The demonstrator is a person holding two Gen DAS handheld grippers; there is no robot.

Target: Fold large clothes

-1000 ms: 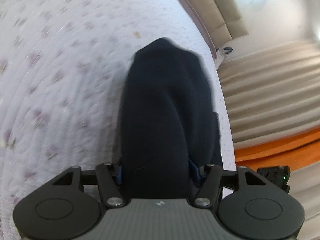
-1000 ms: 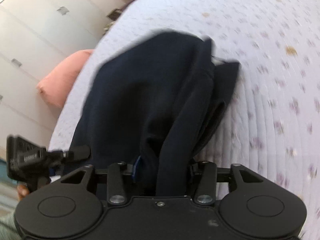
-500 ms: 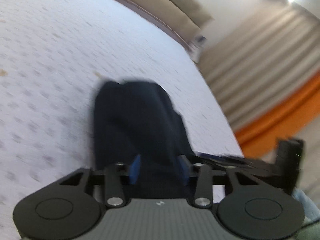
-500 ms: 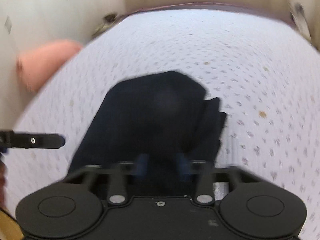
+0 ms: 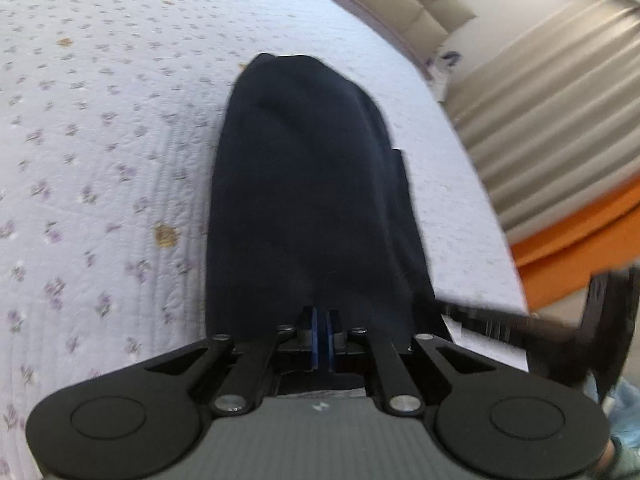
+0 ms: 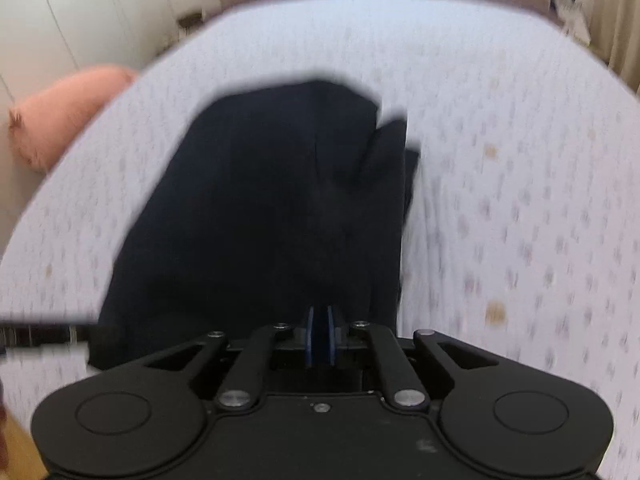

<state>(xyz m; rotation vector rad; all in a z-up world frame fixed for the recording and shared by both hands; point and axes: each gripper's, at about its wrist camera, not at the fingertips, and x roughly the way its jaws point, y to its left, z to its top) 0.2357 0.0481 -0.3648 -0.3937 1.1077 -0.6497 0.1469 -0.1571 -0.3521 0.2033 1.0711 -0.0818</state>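
1. Dark garment (image 5: 308, 184) lies in a folded heap on the floral bedspread (image 5: 100, 160), near edge by us.
2. Left gripper (image 5: 320, 336) and right gripper (image 6: 319, 334): pads pressed together, nothing pinched; we judge a fold just released.
3. Right view blurred; layers indistinct.

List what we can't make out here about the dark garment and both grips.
- Near edge of the dark garment: hidden behind the gripper bodies in both wrist views.
- Garment type: no collar or sleeves distinguishable, and the right wrist view is motion-blurred.
- Cloth between the pads: left gripper and right gripper look shut, but the slit is too narrow to tell.
- Print on the bedspread: smeared in the right wrist view.
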